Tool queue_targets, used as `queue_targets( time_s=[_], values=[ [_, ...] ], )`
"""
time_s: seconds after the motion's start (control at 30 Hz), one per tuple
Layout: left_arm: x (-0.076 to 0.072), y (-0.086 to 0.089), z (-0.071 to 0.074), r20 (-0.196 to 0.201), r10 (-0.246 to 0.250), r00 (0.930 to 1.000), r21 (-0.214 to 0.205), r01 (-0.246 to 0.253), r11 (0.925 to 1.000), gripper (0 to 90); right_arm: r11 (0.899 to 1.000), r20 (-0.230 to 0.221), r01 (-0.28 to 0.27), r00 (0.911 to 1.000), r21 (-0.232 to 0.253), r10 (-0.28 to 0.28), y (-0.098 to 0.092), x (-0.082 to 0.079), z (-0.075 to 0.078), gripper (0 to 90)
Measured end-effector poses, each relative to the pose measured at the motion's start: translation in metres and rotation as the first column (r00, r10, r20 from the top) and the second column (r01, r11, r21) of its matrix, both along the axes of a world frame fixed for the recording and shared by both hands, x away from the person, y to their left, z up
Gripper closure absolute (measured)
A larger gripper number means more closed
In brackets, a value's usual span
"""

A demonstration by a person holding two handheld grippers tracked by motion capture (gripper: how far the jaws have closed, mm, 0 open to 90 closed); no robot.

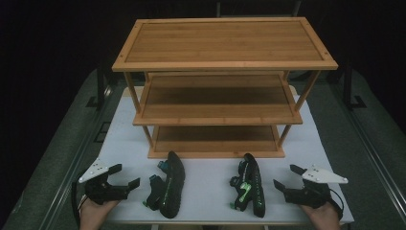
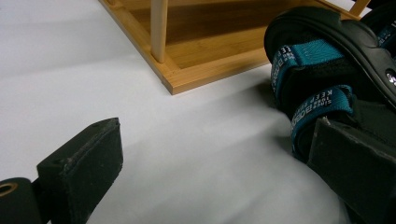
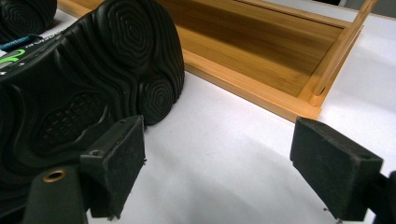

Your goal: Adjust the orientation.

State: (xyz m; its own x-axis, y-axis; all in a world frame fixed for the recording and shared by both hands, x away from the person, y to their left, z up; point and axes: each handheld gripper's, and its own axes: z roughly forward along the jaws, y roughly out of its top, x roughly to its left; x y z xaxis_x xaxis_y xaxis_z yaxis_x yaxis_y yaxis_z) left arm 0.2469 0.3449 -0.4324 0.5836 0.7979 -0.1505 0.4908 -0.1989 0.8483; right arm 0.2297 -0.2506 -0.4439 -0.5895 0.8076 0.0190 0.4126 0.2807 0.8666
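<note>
- High view: a three-tier bamboo shoe rack (image 1: 225, 64) stands at the far middle of a white table (image 1: 206, 191), its framed shelves bare, slim round posts at the corners. The room around it is dark and hard to read.
- Near the rack's bottom shelf lie two black sandals on their sides. The teal-strapped sandal (image 1: 168, 184) is on the left, the green-strapped sandal (image 1: 249, 186) on the right, well apart from each other.
- The left gripper (image 1: 128, 176) sits at the near left, just beside the teal-strapped sandal, jaws spread wide with nothing between them. The right gripper (image 1: 285, 176) sits at the near right beside the other sandal, jaws likewise wide and empty. Both hands are cut off by the bottom edge.
- Left gripper view: the two black padded jaws stand far apart over bare white tabletop. The teal-strapped sandal (image 2: 327, 74) lies at the right, partly behind the right-hand jaw; its woven teal straps carry small white lettering too fine to read fully. Whether that jaw touches it I cannot tell. The rack's corner (image 2: 187, 77) and one post show beyond.
- Right gripper view: the jaws gape wide over the table. The green-strapped sandal (image 3: 93, 84) shows its black rubber sole, moulded in concentric rings, at the left, its lower part hidden by the jaw. The rack's bottom shelf (image 3: 261, 60) runs behind.
</note>
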Motion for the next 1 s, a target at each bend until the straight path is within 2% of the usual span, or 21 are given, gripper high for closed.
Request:
queue_targets(
  time_s=[0.3, 0.47, 0.5, 0.57, 0.73, 0.83, 0.9, 1.0],
  values=[
    [-0.002, 0.007, 0.001, -0.001, 0.001, 1.0000, 0.005, -0.001, 1.0000, 2.4, 1.000, 0.004, 0.008, 1.0000, -0.008, -0.008, -0.001, -0.002, 0.003, 17.4],
    [-0.008, 0.011, 0.002, 0.002, 0.010, 1.0000, -0.019, -0.010, 0.9998, 2.4, 1.000, 0.019, 0.018, 0.9997, -0.009, -0.018, 0.001, -0.004, 0.006, 17.4],
    [-0.012, 0.010, 0.003, -0.003, 0.027, 0.9996, -0.018, -0.027, 0.9995, 2.4, 1.000, 0.022, 0.019, 0.9996, -0.009, -0.019, 0.003, -0.005, 0.006, 17.4],
    [-0.016, 0.006, 0.004, 0.002, 0.028, 0.9996, -0.008, -0.028, 0.9996, 2.5, 1.000, 0.023, 0.019, 0.9996, -0.009, -0.019, 0.004, -0.006, 0.006, 17.4],
    [-0.020, -0.005, 0.004, -0.006, -0.011, 0.9999, 0.033, 0.011, 0.9994, 5.0, 1.000, 0.031, 0.016, 0.9994, -0.007, -0.016, 0.006, -0.008, 0.007, 17.4],
    [-0.019, -0.007, 0.003, -0.027, -0.026, 0.9993, 0.043, 0.027, 0.9987, 12.8, 1.000, 0.026, 0.015, 0.9995, 0.005, -0.015, 0.005, -0.008, 0.007, 17.4],
    [-0.018, -0.009, 0.001, -0.050, -0.046, 0.9977, 0.053, 0.048, 0.9974, 14.0, 1.000, 0.029, 0.014, 0.9995, 0.012, -0.014, 0.005, -0.008, 0.007, 17.4],
    [-0.018, -0.011, -0.001, -0.056, -0.076, 0.9955, 0.049, 0.079, 0.9956, 23.2, 1.000, 0.035, 0.012, 0.9993, 0.010, -0.012, 0.005, -0.008, 0.008, 17.4]
  ],
)
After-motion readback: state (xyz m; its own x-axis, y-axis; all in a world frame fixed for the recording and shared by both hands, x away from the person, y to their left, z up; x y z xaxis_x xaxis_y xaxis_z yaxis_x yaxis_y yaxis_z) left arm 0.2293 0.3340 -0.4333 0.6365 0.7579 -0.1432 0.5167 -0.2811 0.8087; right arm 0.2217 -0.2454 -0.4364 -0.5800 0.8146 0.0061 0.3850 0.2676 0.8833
